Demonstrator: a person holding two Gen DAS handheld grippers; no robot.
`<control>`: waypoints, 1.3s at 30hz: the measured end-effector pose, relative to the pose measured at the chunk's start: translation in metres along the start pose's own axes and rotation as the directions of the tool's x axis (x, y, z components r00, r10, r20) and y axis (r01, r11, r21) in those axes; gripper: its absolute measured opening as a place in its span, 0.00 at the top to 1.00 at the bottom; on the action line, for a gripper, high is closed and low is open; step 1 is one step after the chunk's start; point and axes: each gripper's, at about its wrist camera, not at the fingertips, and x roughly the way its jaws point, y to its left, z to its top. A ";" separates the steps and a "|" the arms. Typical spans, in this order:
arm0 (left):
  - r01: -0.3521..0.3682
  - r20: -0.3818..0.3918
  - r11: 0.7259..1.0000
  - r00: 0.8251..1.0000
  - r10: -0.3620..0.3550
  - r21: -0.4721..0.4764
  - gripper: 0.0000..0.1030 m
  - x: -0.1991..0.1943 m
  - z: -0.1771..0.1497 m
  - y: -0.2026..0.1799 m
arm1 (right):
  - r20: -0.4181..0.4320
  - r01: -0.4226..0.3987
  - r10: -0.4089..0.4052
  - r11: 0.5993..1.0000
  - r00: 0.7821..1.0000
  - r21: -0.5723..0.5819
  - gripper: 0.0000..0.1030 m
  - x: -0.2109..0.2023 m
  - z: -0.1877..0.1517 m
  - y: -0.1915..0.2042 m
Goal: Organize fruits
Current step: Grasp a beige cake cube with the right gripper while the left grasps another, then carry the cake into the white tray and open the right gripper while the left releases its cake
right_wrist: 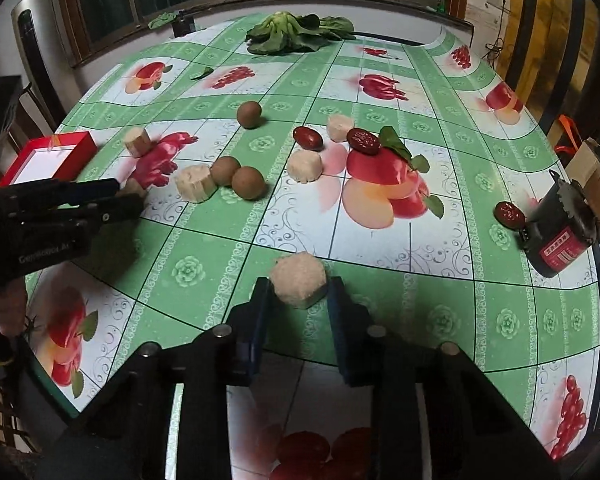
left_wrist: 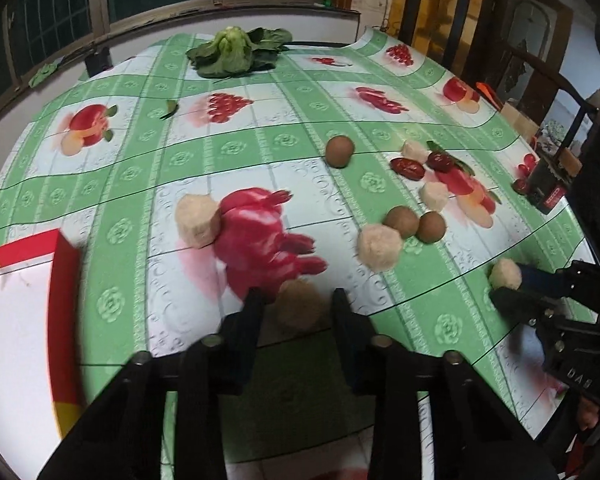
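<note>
1. The fruit pieces are pale, cream-coloured chunks with ridged sides and flat cut ends, rough and fibrous on top. One chunk (right_wrist: 298,280) sits on the tablecloth (right_wrist: 400,292) near the front edge, right between the tips of the right gripper (right_wrist: 298,292).
2. The right gripper's jaws stand a little wider than that chunk; whether the pads touch it cannot be told.
3. Another chunk (left_wrist: 298,308), blurred, lies between the tips of the left gripper (left_wrist: 296,300). Its jaws are spread wider than the piece, with a gap on each side.
4. More chunks lie farther back: one (right_wrist: 196,184) touching two brown round fruits (right_wrist: 238,176), one (right_wrist: 305,165) mid-table, one (right_wrist: 340,127) between two dark red dates (right_wrist: 307,137), and one (right_wrist: 136,141) toward the red box (right_wrist: 66,152).
5. A single brown round fruit (right_wrist: 249,114) sits apart, farther back.
6. A third date (right_wrist: 509,213) lies just beside a dark can (right_wrist: 556,236) at the right edge.
7. Leafy greens (right_wrist: 296,32) rest at the far side, well apart from the fruit.
</note>
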 end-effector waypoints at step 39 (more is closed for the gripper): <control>-0.504 0.015 0.786 0.839 0.545 -0.358 0.78 -0.150 -0.133 0.180 | -0.111 -0.485 0.476 0.818 0.873 -0.310 0.70 0.016 0.026 0.288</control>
